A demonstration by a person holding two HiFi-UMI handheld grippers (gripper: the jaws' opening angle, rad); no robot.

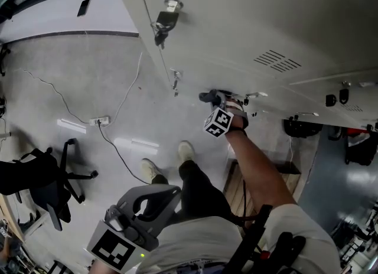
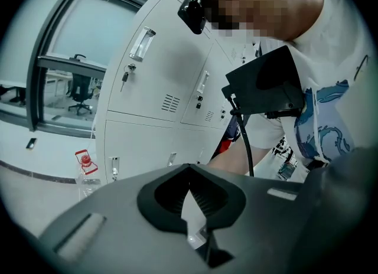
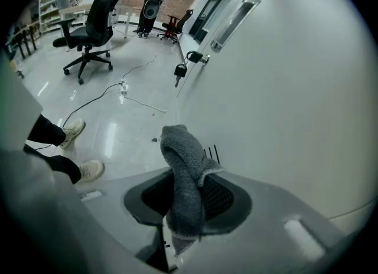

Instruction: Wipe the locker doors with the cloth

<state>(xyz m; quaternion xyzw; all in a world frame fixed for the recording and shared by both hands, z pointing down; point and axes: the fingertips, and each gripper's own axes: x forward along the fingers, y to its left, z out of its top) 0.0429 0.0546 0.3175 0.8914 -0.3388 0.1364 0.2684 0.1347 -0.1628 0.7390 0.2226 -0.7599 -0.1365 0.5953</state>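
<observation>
My right gripper [image 1: 221, 100] is held out against a pale grey locker door [image 1: 248, 25], low down near its vent slots. It is shut on a grey fleecy cloth [image 1: 211, 96]. In the right gripper view the cloth [image 3: 184, 175] sticks up folded between the jaws of that gripper [image 3: 184, 211], close beside the locker door [image 3: 283, 90]. My left gripper [image 1: 168, 195] hangs near my waist, away from the lockers. In the left gripper view this gripper [image 2: 192, 205] has its jaws together with nothing between them, and it faces a row of locker doors [image 2: 153, 78].
Keys [image 1: 162, 23] hang from a locker lock above my right gripper. A cable [image 1: 118, 122] and a power strip [image 1: 99, 121] lie on the floor to the left. A black office chair [image 1: 53, 187] stands at the lower left. A water bottle [image 2: 85, 169] stands by the lockers.
</observation>
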